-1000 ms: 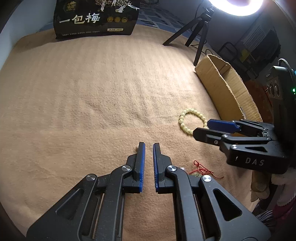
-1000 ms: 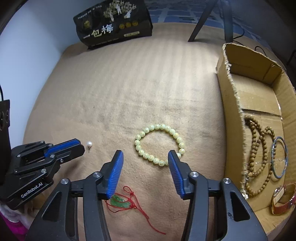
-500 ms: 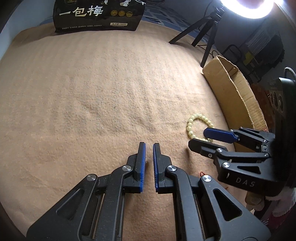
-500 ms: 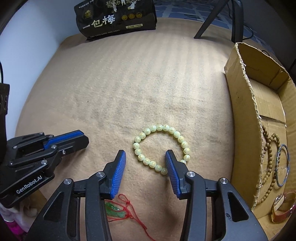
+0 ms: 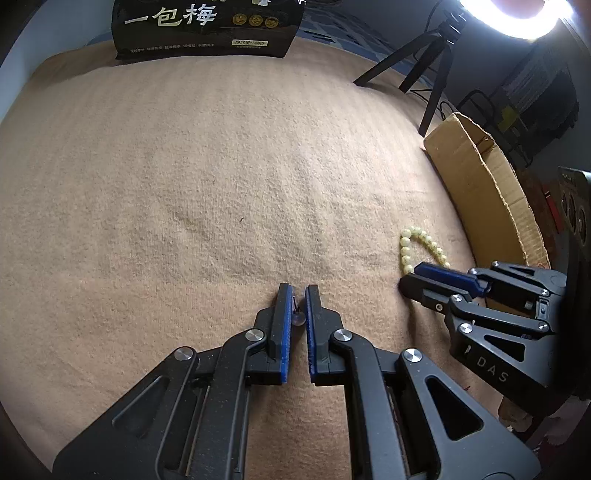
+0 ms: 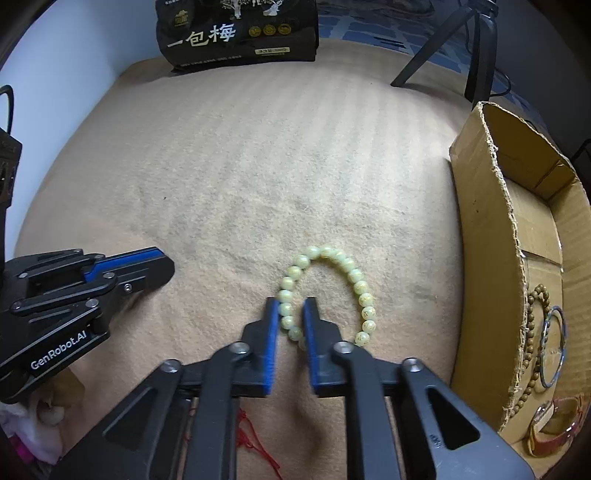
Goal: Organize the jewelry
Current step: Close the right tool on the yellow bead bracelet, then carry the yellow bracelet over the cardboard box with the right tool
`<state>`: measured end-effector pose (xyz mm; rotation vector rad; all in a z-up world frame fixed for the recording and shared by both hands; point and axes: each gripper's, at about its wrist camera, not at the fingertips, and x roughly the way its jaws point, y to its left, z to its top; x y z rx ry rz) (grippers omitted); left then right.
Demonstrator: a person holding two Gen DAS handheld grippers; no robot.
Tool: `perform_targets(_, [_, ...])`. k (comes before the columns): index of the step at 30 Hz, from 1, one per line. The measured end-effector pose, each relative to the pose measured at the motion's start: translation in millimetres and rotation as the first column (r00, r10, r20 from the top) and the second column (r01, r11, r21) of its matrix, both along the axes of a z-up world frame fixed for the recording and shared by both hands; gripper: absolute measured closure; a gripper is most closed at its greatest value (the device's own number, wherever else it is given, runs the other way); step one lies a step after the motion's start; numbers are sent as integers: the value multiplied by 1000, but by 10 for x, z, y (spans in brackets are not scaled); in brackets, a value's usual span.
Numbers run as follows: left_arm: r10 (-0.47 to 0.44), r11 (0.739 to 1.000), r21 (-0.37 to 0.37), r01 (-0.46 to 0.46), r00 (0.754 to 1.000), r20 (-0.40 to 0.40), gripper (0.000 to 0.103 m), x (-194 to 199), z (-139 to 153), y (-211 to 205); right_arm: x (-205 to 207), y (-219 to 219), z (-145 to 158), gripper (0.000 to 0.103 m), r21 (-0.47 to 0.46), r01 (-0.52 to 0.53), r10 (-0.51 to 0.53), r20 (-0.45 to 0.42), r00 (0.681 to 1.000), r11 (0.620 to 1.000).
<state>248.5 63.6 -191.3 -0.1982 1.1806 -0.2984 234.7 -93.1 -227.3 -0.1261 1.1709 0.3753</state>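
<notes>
Between right gripper [image 6: 290, 317] fingers, pale green bead bracelet [image 6: 327, 295].

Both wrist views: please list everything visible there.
blanket: one, tan, underneath
bead bracelet: one, pale green, on blanket
pearl stud: one, white, in left claw
red cord: one, red, beneath right claw
cardboard box: one, brown, right side
wooden beads: one string, brown, in box
bangle: one, silver, in box
strap: one, reddish, in box
bag: one, black, far edge
tripod: one, black, far right
left claw: one, black-blue, shut on pearl stud
right claw: one, black-blue, just closed on bead bracelet
</notes>
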Motion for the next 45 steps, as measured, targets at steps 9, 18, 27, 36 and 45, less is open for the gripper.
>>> perform_targets(9, [23,999,-27,-23,1000,15,98,-3,91,83,1,-94,101,97,44,14,-14,1,1000,999])
perform_targets(18, [21,998,-52,-17,998,63,98,-75,329,59,-30,-177,400,97,106,40,-45,45,998,994])
perform_targets(27, [-2,997,-82,12,993,121,98,-170,610,-91,-102,-320,664,97,153,67,-81,88,993,986])
perform_targets(36, [-32,993,-105,49,986,162,98,-243,835,-295,-243,-488,870,97,160,83,-107,148,983,984])
perform_targets(45, [-91,985,-123,117,976,197,98,-342,1013,-652,-250,-910,1164,97,172,142,-177,209,962,975])
